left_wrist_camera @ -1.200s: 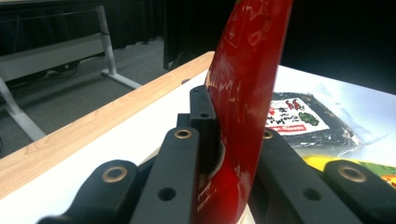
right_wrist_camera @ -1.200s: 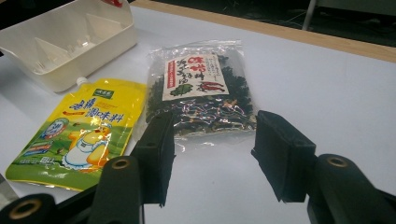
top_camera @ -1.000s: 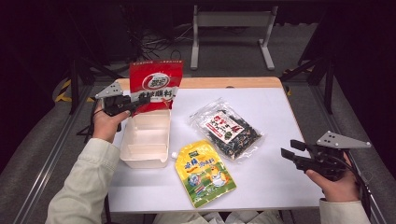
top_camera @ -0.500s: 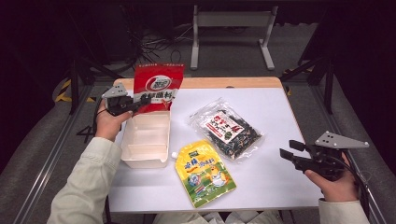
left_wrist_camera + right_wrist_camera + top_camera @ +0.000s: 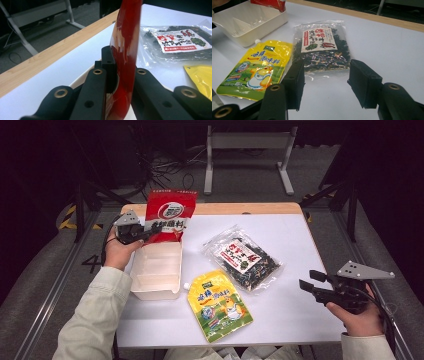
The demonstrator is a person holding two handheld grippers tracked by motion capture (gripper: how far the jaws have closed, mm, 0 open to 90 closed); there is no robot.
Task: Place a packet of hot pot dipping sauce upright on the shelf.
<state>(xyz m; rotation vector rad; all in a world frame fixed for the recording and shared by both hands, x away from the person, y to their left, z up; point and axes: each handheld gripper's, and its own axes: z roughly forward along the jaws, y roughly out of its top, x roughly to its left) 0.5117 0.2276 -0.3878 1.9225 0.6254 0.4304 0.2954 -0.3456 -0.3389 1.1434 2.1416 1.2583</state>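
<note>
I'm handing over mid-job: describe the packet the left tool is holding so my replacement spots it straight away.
Start at the white table and go to the open white plastic box near its left edge. Standing upright over the box's far end, clamped in the left tool, is a glossy red foil pouch with a white round logo. It is the one red packet and the one off the table; the yellow pouch and clear seaweed bag lie flat.

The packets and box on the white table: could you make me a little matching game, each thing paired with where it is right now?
Things:
1. shiny red foil pouch
2. clear bag of dark dried seaweed
3. yellow spouted pouch
4. cream plastic box

Places:
A. lying flat nearest the table's near edge
B. clamped upright in the left gripper, over the box's far end
C. standing open on the table, under the red pouch
D. lying flat mid-table, ahead of the open right gripper

Pairs: 1-B, 2-D, 3-A, 4-C
</note>
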